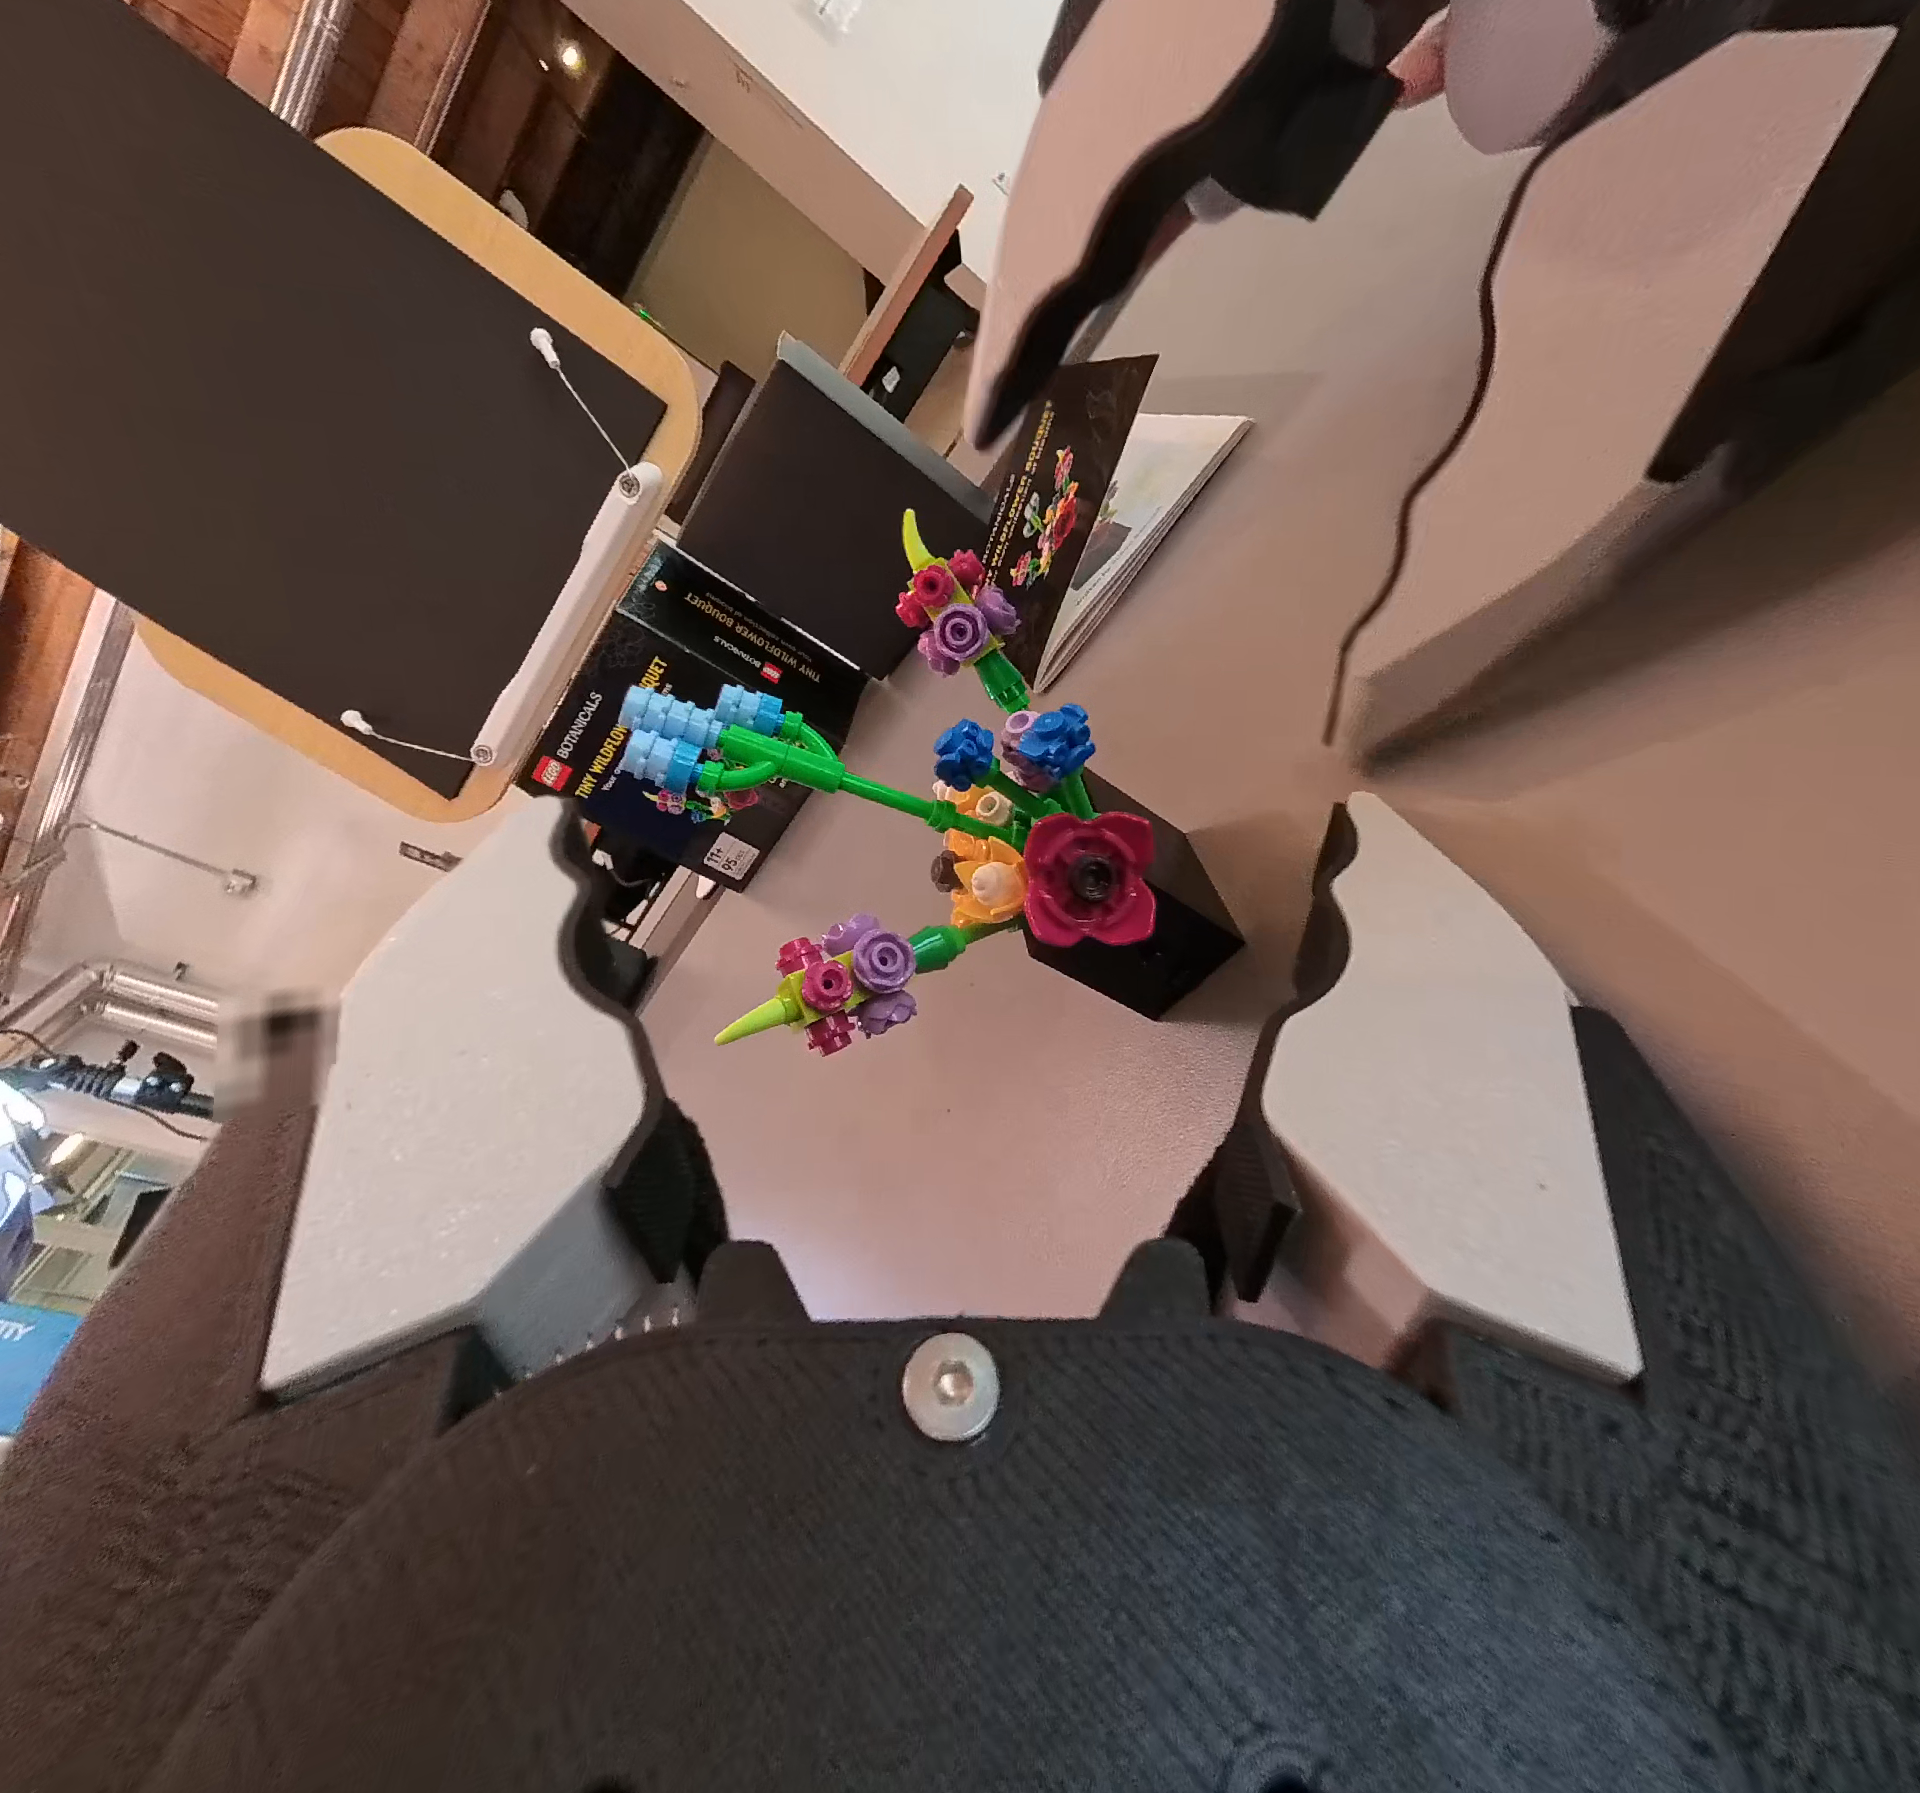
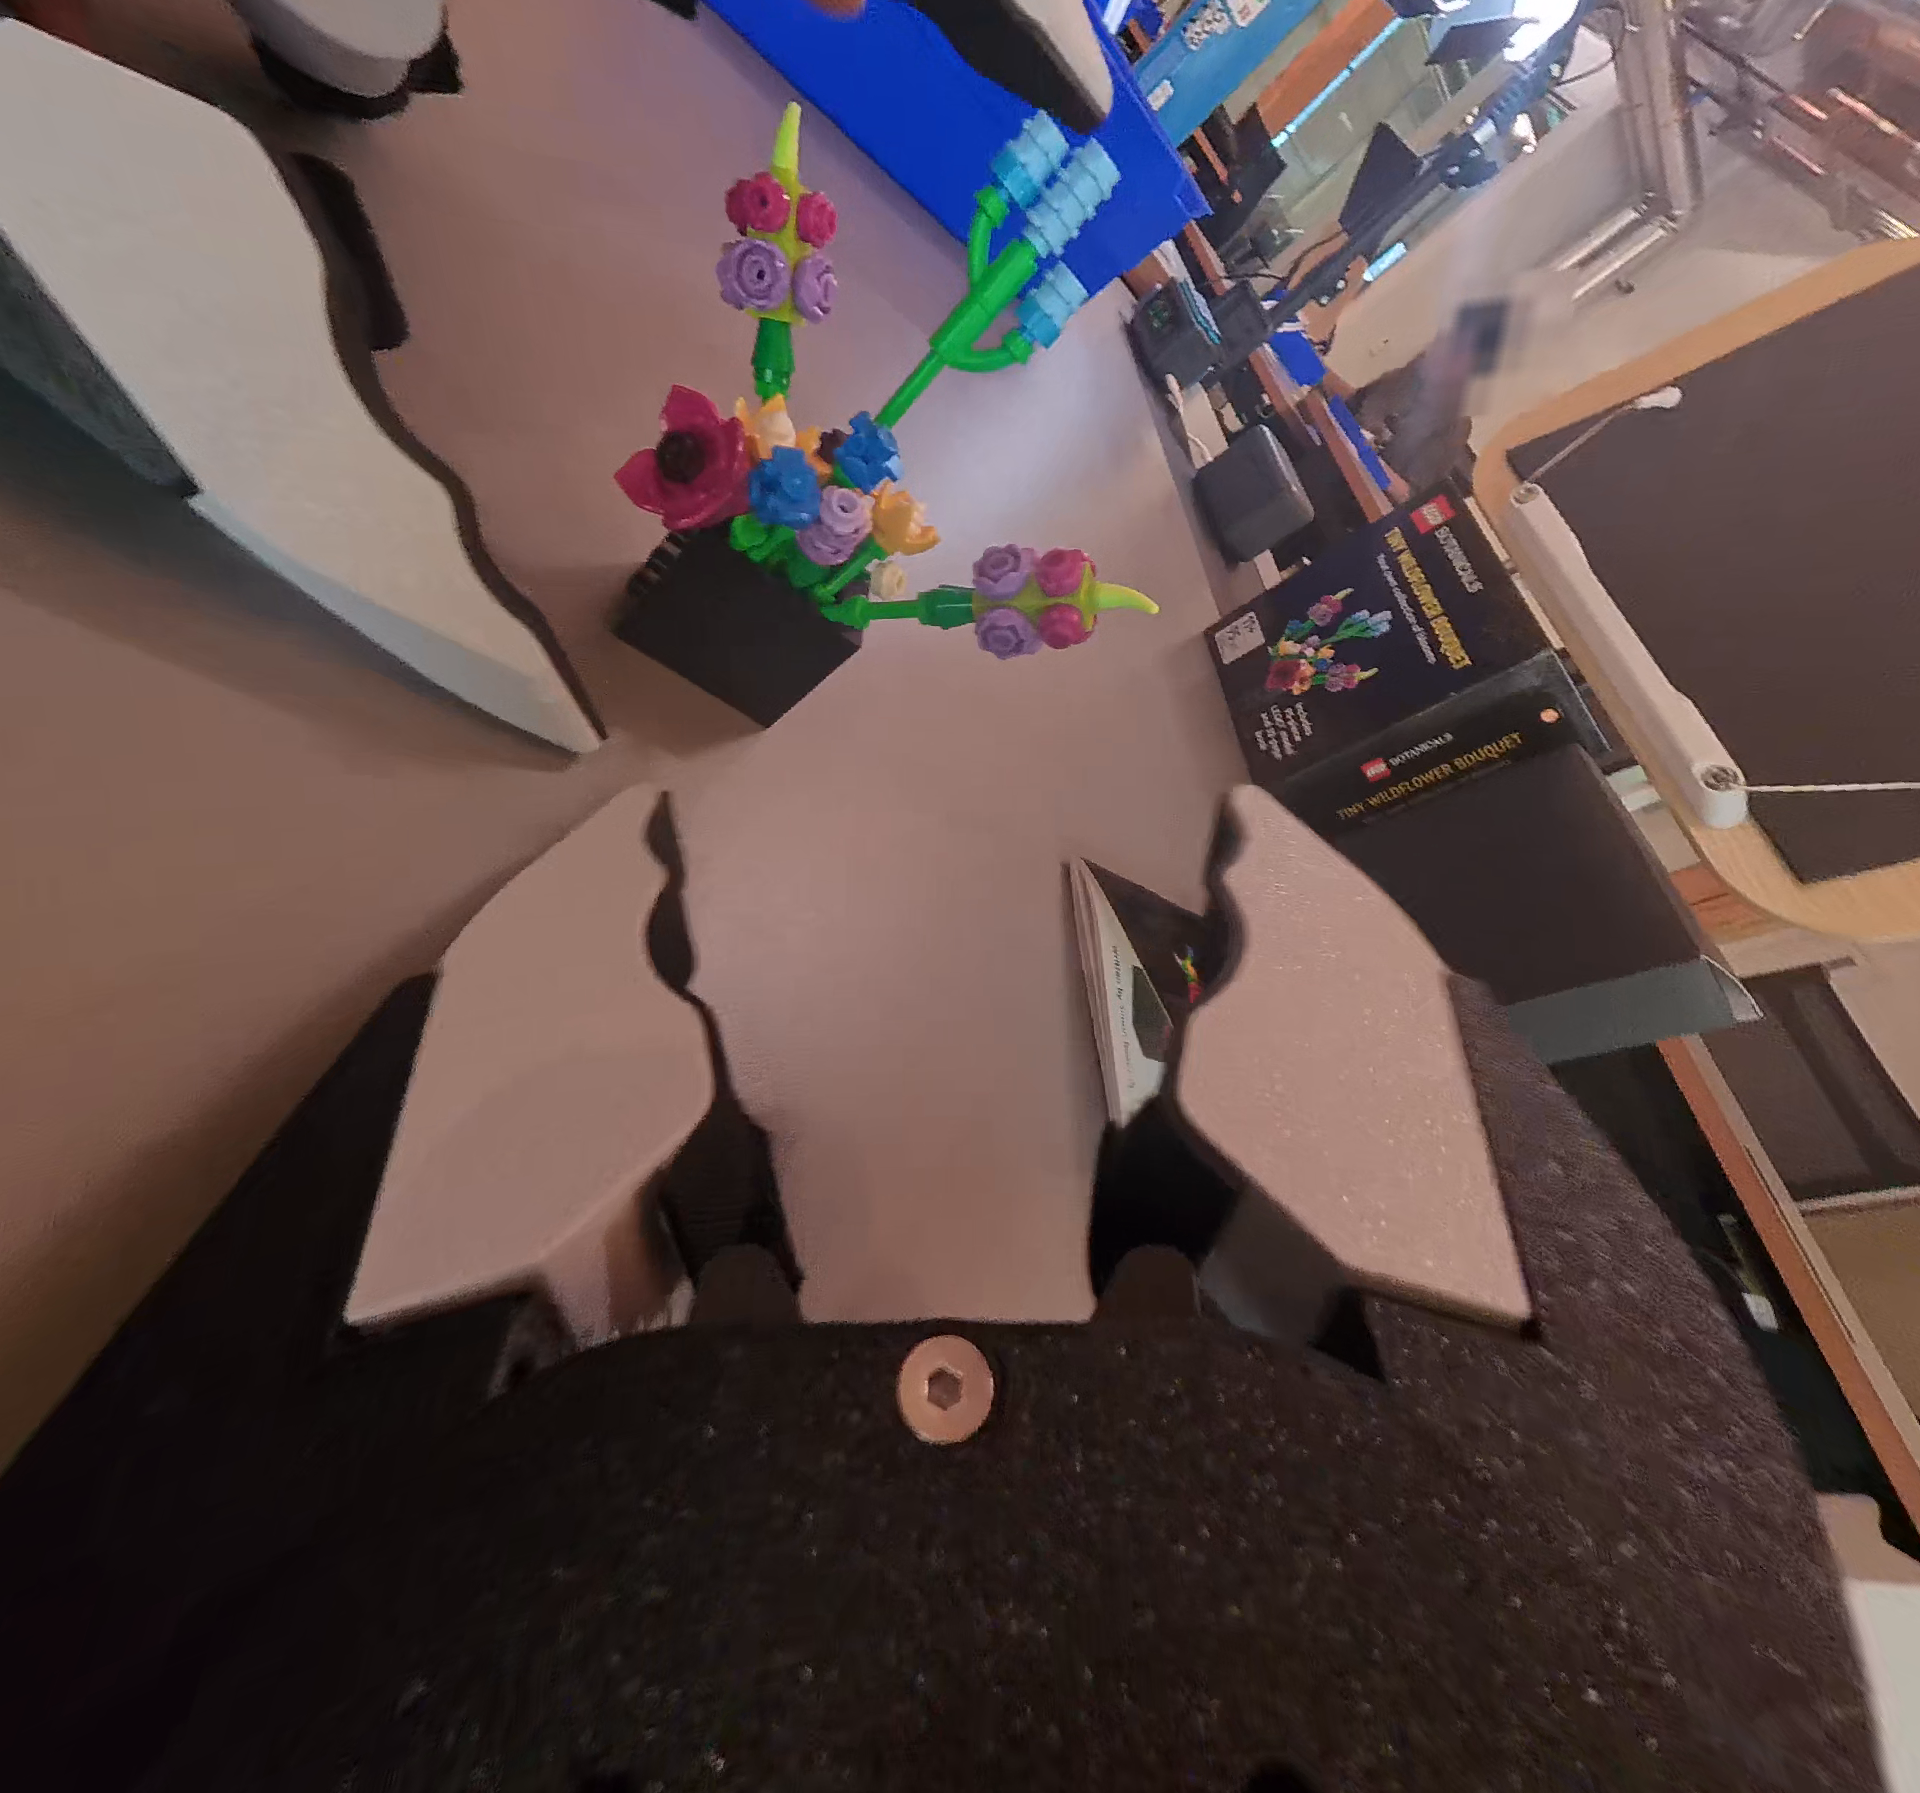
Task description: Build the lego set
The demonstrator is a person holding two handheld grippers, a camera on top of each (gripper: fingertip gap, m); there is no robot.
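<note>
Tabletop (image 2: pixel 935 912): bare stretch between the right gripper (image 2: pixel 945 870) and the black base (image 2: pixel 727 631); passable.

Flower bouquet (image 2: pixel 790 486): stands on that base mid-table; 3 long stems splay outward, blocking approach from above and from either flank.

Blue bin (image 2: pixel 935 91): behind the light blue stem (image 2: pixel 1060 205), closing that side.

Set boxes (image 2: pixel 1392 663): 2, at the table edge beside the bouquet.

Booklet (image 2: pixel 1122 995): lies just beside the right gripper's fingers.

Left gripper (image 1: pixel 956 922): jaws apart, bare table beneath, facing the bouquet close by.
</note>
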